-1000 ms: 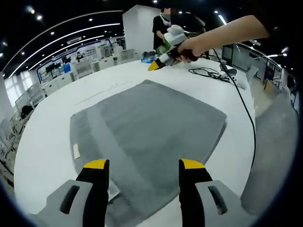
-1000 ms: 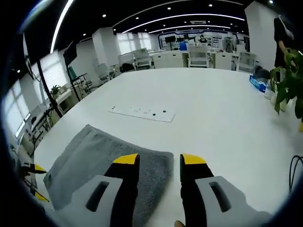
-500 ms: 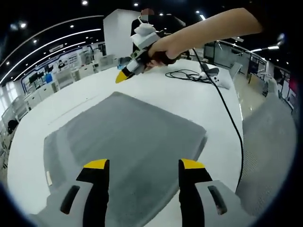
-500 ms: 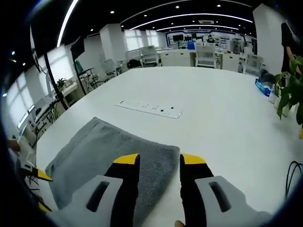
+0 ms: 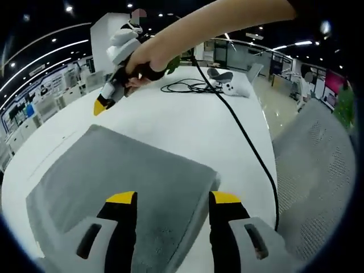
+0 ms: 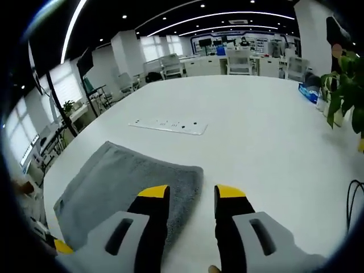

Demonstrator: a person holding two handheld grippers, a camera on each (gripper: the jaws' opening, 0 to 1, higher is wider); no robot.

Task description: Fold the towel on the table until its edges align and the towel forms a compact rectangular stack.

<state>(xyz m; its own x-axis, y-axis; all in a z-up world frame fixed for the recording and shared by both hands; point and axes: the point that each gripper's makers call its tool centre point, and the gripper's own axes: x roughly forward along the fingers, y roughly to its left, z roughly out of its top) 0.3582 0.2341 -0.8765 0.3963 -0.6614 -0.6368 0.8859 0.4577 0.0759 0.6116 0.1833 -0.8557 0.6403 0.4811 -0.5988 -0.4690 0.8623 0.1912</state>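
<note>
Grey claw (image 5: pixel 170 200) bodies, black jaws tipped yellow, slotted.

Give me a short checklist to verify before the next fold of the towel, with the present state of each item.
1. Towel lies flat on the table: ok, no bunching visible.
2. Left gripper open and empty above the near corner of the towel: ok.
3. Right gripper open, at the far corner: ok, the jaws stand apart and hold nothing.
4. Black cable away from the towel: ok, it runs on the table beside it, not over it.
5. Power strip clear of the towel: ok, it lies apart on the table.
6. Edges aligned in a compact stack: not ok, the towel is spread out.
</note>
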